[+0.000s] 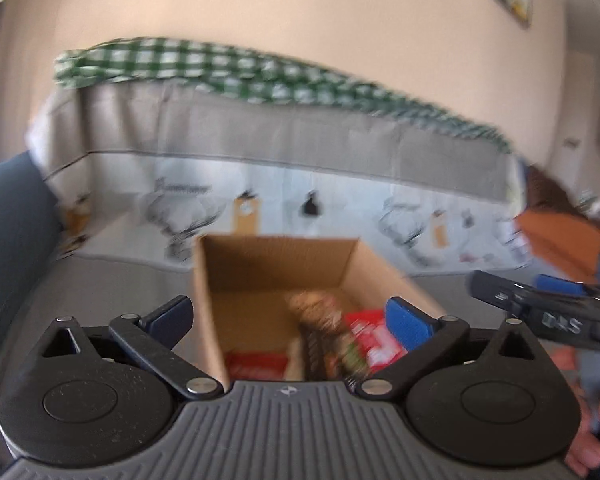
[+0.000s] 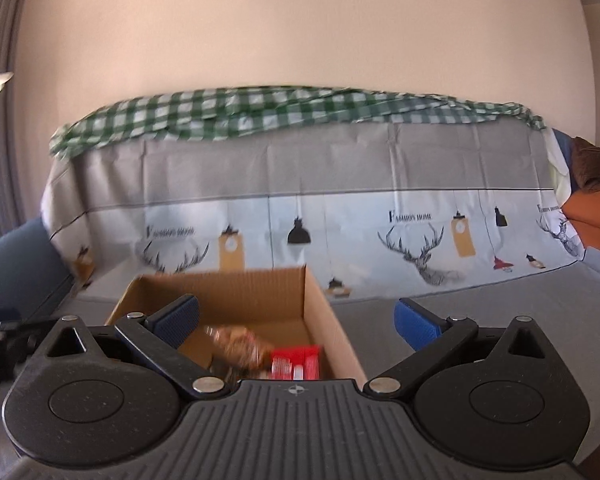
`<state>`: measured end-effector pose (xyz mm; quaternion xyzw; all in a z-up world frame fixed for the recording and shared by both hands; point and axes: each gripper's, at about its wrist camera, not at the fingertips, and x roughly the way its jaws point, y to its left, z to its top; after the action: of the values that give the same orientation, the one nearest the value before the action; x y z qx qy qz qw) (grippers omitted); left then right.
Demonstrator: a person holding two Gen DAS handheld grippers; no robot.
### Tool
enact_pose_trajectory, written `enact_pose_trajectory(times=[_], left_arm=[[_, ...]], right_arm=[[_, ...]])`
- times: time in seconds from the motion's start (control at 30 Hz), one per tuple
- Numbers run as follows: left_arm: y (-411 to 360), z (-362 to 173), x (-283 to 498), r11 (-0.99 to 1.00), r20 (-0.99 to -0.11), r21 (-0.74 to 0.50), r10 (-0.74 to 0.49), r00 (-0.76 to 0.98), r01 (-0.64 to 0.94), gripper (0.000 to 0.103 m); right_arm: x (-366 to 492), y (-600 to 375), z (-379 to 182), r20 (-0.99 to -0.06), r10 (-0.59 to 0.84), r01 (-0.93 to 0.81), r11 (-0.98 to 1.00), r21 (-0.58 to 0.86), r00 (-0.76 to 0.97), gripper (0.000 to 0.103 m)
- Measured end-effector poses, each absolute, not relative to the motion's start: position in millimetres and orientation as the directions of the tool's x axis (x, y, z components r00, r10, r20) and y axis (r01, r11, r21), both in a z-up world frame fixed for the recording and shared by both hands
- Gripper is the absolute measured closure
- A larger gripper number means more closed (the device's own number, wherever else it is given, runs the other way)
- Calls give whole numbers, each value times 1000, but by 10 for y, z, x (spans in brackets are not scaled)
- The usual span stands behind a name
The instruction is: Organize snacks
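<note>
Seen first from the left wrist, the left gripper (image 1: pixel 288 318) stands with its jaws spread wide and nothing between them, poised above an open brown corrugated cardboard box (image 1: pixel 216 300) resting on a grey cushioned seat (image 1: pixel 112 280). Inside the box lie a bright red snack packet (image 1: pixel 370 338), a brownish patterned snack bag (image 1: pixel 314 308) and a flatter red packet (image 1: pixel 256 364); blur hides their labels. At the right edge, the right gripper (image 1: pixel 540 304) appears side-on. From the right wrist, the right gripper (image 2: pixel 296 320) is likewise wide and empty, with the same box (image 2: pixel 324 308) ahead and to its left, holding the brownish bag (image 2: pixel 236 342) and red packet (image 2: pixel 296 360). A sofa cover printed with stags and lamps (image 2: pixel 340 208) hangs behind. By judgement, several snacks are already boxed; no loose snack is visible, so whether more remain cannot be told.
</note>
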<state>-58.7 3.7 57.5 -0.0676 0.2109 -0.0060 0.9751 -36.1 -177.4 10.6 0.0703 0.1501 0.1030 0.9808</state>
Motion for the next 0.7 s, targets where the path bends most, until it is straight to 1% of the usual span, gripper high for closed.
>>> enact_pose_trajectory(times=[0.07, 0.17, 0.23, 0.4, 0.6, 0.7], left_arm=[[1, 526, -689, 989, -450, -141, -17, 893, -53, 1], [-77, 425, -755, 988, -514, -147, -31, 857, -53, 1], [-139, 362, -742, 992, -538, -121, -47, 842, -22, 1], [-135, 297, -674, 997, -537, -63, -3, 844, -36, 1], [-55, 248, -599, 995, -566, -74, 9, 824, -62, 1], [-48, 246, -593, 995, -565, -76, 7, 825, -60, 1]], right_arm=[[-478, -1798, 8, -306, 224, -182, 970, 163, 925, 1], [-569, -1844, -164, -355, 226, -155, 964, 217, 907, 1], [-616, -1834, -191, -338, 220, -149, 963, 223, 915, 1], [-546, -1671, -222, -366, 232, -180, 969, 171, 901, 1], [-528, -1623, -217, -372, 237, -187, 968, 166, 898, 1], [-522, -1593, -213, -374, 239, -191, 968, 160, 896, 1]])
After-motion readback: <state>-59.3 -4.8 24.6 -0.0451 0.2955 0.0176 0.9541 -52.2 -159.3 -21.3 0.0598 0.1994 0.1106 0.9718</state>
